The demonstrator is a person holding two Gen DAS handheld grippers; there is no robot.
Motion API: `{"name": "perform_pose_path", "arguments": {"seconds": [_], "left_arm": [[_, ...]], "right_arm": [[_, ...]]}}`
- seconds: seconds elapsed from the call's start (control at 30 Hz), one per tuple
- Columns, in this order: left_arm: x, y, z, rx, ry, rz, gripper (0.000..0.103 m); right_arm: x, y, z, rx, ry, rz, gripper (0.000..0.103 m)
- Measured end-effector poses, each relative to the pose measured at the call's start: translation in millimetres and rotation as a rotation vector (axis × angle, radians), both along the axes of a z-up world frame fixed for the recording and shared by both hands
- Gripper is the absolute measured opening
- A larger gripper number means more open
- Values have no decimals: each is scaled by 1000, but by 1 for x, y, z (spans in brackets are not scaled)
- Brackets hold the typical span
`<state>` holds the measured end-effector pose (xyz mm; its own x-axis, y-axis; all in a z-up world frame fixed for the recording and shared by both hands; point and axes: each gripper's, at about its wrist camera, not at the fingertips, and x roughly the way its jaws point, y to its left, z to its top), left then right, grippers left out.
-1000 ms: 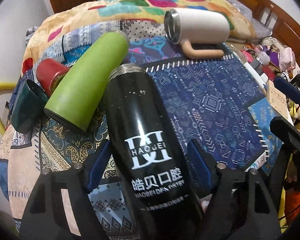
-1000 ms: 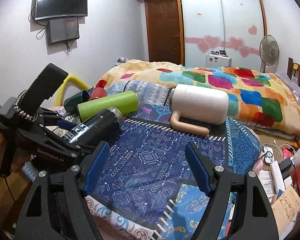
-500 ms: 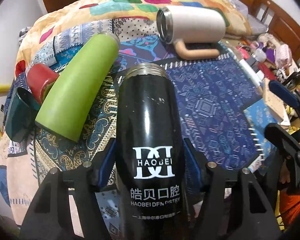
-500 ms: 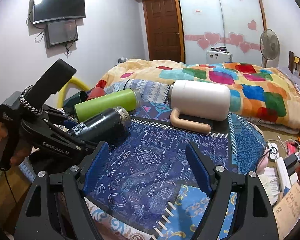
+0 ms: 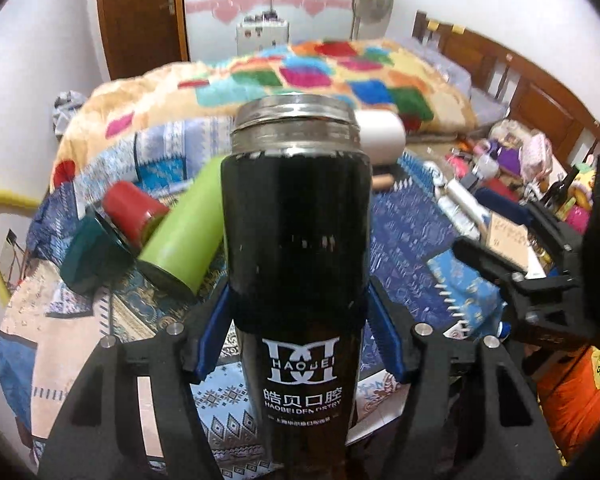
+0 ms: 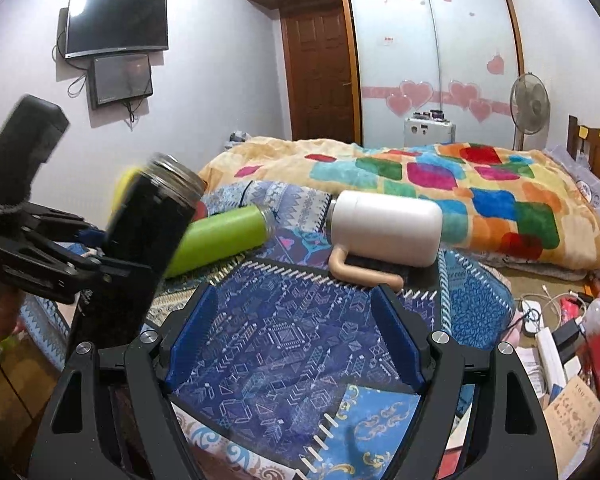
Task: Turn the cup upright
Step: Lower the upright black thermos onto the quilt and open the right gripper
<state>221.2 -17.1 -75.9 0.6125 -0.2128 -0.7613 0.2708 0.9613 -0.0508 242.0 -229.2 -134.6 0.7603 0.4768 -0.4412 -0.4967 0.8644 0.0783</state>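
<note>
My left gripper (image 5: 298,332) is shut on a black cup with a steel threaded rim (image 5: 296,240). The cup is lifted off the cloth and tilted steeply, mouth up. In the right wrist view the same black cup (image 6: 140,248) is at the left, leaning mouth up and to the right, held by the left gripper (image 6: 96,264). My right gripper (image 6: 292,340) is open and empty above the blue patterned cloth (image 6: 284,344).
A green bottle (image 6: 220,236), a white mug with a tan handle (image 6: 384,228), a red cup (image 5: 132,212) and a dark green cup (image 5: 92,256) lie on their sides on the cloth. A colourful quilt (image 6: 420,176) lies behind. Clutter covers the floor at the right (image 6: 572,340).
The left gripper has raised the black cup off the cloth and swung it from lying flat to steeply tilted, mouth up. The right gripper has stayed open, nearly still.
</note>
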Motion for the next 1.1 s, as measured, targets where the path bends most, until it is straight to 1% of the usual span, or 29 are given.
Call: {"name": "perform_pose_path", "arguments": {"seconds": [0.2,0.43,0.57,0.8,1.0,1.1], "left_arm": [[-5,3,20,-24,-62,-10,64],[2,-4,23,-22,-115,-19,64],[8,-8,16,-26,-109,-27,64],[24,-19,-1,-27,-64,-53,64],[32,-32,-2,5,-91,-67,64],[38,-30,-4,-10,-94,-53,64]], "right_arm": [[-1,4,5,-3,-18,4,77],[1,6,8,2,-33,3,77],[0,4,9,5,-39,1,77],[2,2,6,3,-37,-6,77],[6,-4,2,5,-27,-23,77],[9,-7,1,11,-18,-31,77]]}}
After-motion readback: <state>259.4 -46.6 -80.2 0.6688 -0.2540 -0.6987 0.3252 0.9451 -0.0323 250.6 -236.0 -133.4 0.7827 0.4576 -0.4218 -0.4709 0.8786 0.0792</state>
